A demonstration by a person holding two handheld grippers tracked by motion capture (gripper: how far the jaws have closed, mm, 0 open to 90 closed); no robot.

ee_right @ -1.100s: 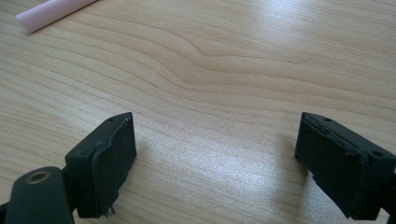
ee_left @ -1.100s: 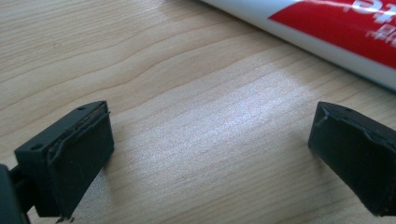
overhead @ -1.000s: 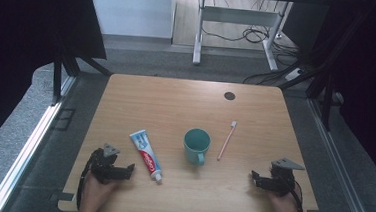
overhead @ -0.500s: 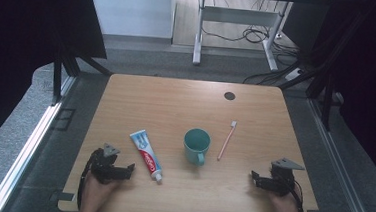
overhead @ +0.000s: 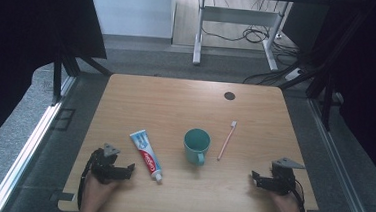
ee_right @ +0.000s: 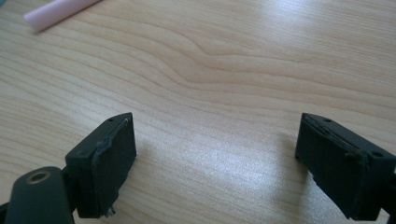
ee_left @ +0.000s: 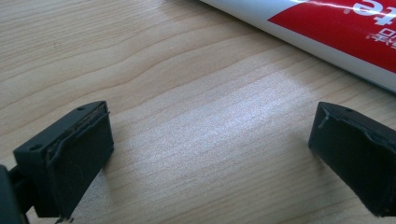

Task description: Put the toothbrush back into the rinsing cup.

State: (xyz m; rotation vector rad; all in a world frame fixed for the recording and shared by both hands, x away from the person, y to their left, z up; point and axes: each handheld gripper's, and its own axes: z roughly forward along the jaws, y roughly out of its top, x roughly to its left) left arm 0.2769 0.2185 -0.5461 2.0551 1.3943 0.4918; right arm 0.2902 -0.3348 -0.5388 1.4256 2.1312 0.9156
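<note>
The bench [overhead: 176, 105] is showing a pale wood-grain top, smooth and matt, with rounded corners and a small dark round plug [overhead: 229, 96] set into it well behind the cup; the cup [overhead: 196, 145] is standing upright near the middle, teal, glossy and cylindrical, its handle pointing toward the person. Left of the cup the toothpaste tube [overhead: 146, 155] is lying flat and slanted, a soft white tube with blue and red print, flat crimped end farther from the person and small cap nearer; just right of the cup a slim pink toothbrush [overhead: 226, 141] is lying almost straight, white bristled head at the far end, apart from the cup.

The left gripper [overhead: 120, 170] is resting low over the bench left of the cup, just beside the tube's cap end; its black, blocky jaws are standing wide apart with bare wood between them, gripping nothing, and the tube's red print is passing close beyond them without touching; the right gripper [overhead: 258, 180] is sitting well right of the cup, its jaws likewise spread wide and released over bare wood, with what is probably the toothbrush handle showing as a blurred pink rod beyond them.
</note>
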